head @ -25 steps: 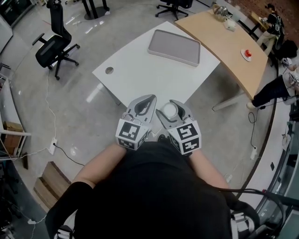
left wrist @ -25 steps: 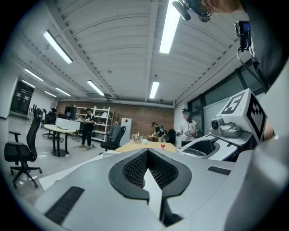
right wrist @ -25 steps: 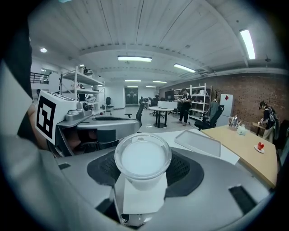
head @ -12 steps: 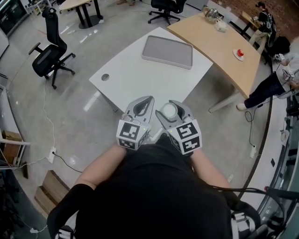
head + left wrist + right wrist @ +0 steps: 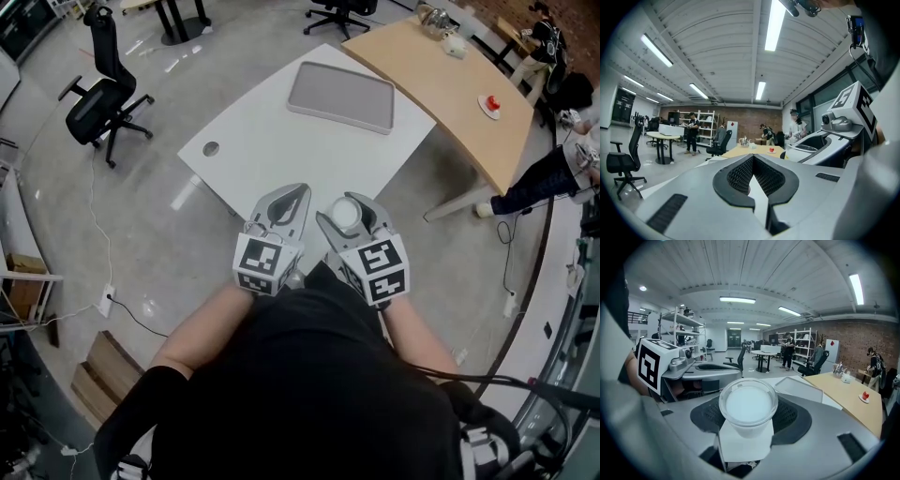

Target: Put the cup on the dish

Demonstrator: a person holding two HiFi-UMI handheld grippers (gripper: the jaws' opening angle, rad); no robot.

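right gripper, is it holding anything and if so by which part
Yes: the right gripper holds the white cup upright, its jaws pressed on the cup's sides below the rim. The left gripper is shut and empty.

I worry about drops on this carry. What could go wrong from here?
1. The cup is pinched only by the right tool, with its rim above the jaws; a tilt or a loosened squeeze might drop it.
2. The gray tray, probably the target, lies across the white table, well ahead; a long carry adds chances to slip.
3. The shut, empty left tool sits close beside; it could bump the cup.
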